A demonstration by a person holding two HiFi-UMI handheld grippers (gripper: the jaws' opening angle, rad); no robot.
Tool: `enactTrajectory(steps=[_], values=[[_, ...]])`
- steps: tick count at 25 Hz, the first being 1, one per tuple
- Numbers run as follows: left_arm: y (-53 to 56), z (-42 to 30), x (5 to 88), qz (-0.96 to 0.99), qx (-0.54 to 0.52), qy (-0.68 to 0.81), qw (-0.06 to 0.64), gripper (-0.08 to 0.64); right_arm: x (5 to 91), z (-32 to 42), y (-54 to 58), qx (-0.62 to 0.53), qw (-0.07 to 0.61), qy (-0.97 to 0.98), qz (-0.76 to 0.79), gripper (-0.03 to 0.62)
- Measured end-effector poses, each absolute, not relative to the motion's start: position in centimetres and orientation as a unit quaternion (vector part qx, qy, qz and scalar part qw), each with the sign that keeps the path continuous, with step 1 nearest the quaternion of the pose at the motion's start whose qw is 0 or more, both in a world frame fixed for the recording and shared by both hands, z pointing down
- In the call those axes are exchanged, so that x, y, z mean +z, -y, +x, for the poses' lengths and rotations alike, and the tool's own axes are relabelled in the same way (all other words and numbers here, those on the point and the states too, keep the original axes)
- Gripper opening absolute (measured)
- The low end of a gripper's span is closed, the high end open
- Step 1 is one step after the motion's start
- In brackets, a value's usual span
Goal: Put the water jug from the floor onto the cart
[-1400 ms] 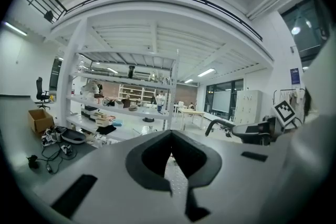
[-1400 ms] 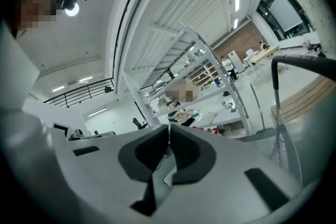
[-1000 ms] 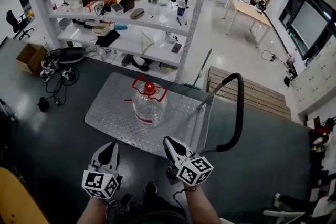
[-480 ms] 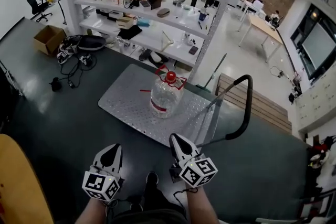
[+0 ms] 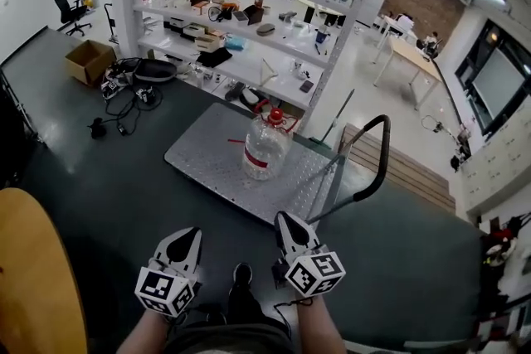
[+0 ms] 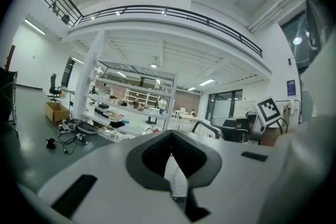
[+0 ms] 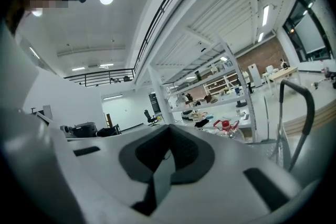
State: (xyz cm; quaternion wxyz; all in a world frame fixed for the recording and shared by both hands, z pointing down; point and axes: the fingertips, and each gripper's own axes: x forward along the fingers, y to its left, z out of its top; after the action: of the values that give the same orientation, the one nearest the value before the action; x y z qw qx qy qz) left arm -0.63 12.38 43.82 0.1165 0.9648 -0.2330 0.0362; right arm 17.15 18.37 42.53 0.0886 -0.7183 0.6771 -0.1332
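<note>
1. The clear plastic water jug with a red cap and red carry handle (image 5: 265, 147) stands upright on the grey diamond-plate deck of the flat cart (image 5: 203, 166). It sits near the middle of the deck, clear of the floor. Judged by position alone, the placement the task asks for looks complete.
2. The left gripper (image 5: 189, 235) is off the cart, on the person's side of its near edge. Its jaws are clenched together with nothing between them.
3. The right gripper (image 5: 286, 220) is also off the cart, just short of the near edge and close to the foot of the black tubular push handle (image 5: 379, 152). Its jaws are pressed together and empty.
4. Key relation: the jug lies ahead of both grippers, across the cart's near edge and well apart from either. It is ahead and to the right of the left gripper, and ahead and slightly to the left of the right gripper.
5. The jug's long axis is vertical, with the carry handle on top.
6. The right gripper is the nearer of the two. Any further contact would probably fall to it, reaching forward over the deck.
</note>
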Motion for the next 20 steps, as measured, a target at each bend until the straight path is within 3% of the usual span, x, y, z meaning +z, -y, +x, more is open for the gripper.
enactTrajectory(steps=[20], values=[[-20.0,-3.8,43.2,0.981,0.033,0.168,0.09,0.005,41.8,13.6,-28.2,-0.121,0.064,-0.643,-0.754,-0.011]])
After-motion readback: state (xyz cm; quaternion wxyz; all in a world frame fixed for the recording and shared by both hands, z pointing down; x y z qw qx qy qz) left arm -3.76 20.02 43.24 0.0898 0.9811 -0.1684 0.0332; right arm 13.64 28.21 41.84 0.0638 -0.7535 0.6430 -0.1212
